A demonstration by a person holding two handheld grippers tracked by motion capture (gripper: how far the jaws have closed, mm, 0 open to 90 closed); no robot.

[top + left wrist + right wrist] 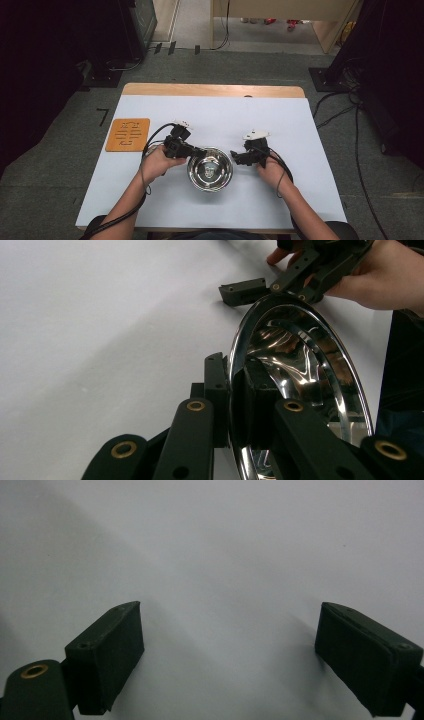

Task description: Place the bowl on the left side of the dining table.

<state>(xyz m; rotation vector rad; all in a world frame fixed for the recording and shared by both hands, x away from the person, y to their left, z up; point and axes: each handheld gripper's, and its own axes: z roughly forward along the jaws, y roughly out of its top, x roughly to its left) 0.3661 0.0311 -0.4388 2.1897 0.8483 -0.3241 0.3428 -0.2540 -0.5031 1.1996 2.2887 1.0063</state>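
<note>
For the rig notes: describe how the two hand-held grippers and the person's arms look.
Both the left gripper and the right gripper are black, built of flat linkage bars joined by brass-coloured rivets, and end in blocky rectangular fingers. Each carries a pale three-cornered plate on top, and a black cable trails back from each along the forearm. The forearms are bare, with no sleeves in sight.

A polished metal bowl [210, 169] with a mirror-bright, reflective inside sits on a smooth, matt white sheet [280, 200] covering a pale wooden table [215, 90]. The gripper jaws look like matt black plastic with small brass-coloured rivets. An orange, wood-like board [127, 134] has cut-out patterns.
</note>
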